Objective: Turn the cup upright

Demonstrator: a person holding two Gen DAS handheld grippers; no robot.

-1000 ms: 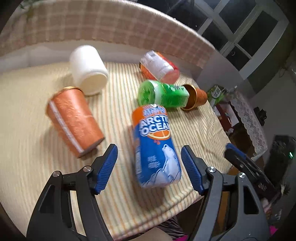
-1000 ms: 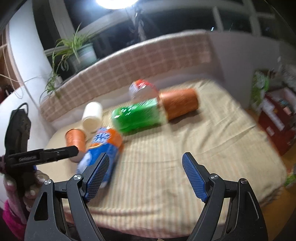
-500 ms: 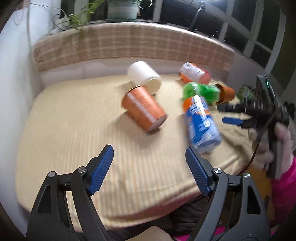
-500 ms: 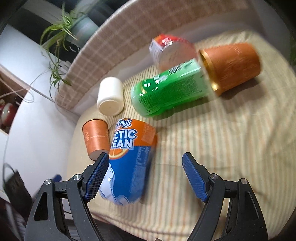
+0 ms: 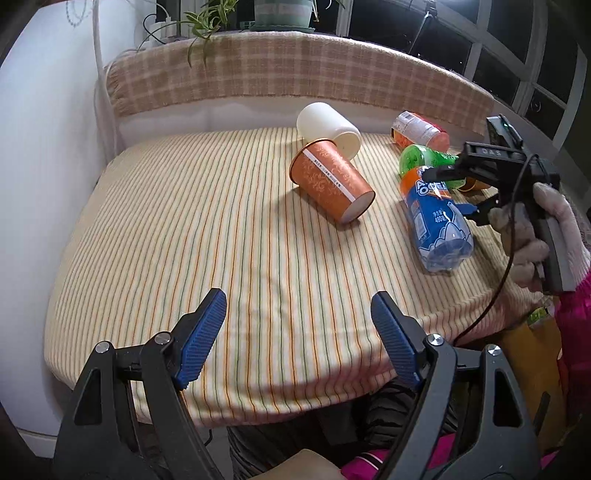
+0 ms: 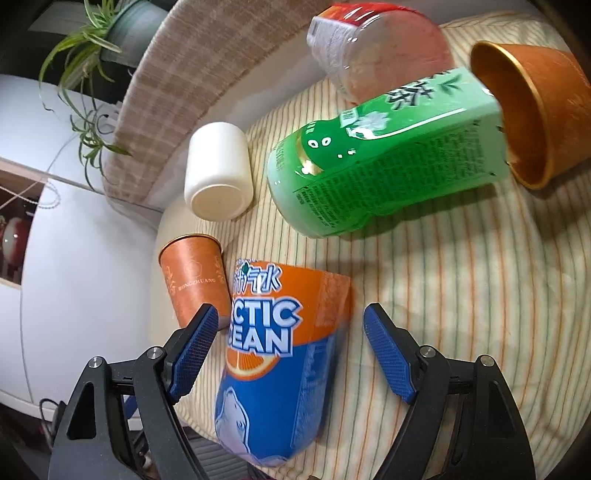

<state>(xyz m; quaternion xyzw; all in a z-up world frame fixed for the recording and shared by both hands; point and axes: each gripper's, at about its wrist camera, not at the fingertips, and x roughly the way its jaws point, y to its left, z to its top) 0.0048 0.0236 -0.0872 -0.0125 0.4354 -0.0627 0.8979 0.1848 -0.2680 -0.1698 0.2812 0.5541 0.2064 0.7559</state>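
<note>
Several cups and bottles lie on their sides on a striped round table (image 5: 207, 236). An orange paper cup (image 5: 330, 181) lies mid-table; it also shows in the right wrist view (image 6: 195, 280). A white cup (image 5: 328, 127) lies behind it, also seen from the right wrist (image 6: 218, 171). A second orange cup (image 6: 532, 122) lies at the far right. My left gripper (image 5: 299, 332) is open and empty over the table's near edge. My right gripper (image 6: 286, 354) is open, with the blue and orange Arctic Ocean bottle (image 6: 275, 354) between its fingers, untouched. It shows from the left wrist (image 5: 476, 192) too.
A green tea bottle (image 6: 384, 155) and a red-capped clear bottle (image 6: 369, 44) lie beyond the blue one. A checked cushion (image 5: 295, 74) backs the table, with potted plants (image 5: 280, 14) behind. A white wall (image 5: 44, 147) stands at the left.
My left gripper has pulled back from the blue bottle toward the table's near edge. My right gripper has moved in and down so the blue bottle now lies between its open fingers.
</note>
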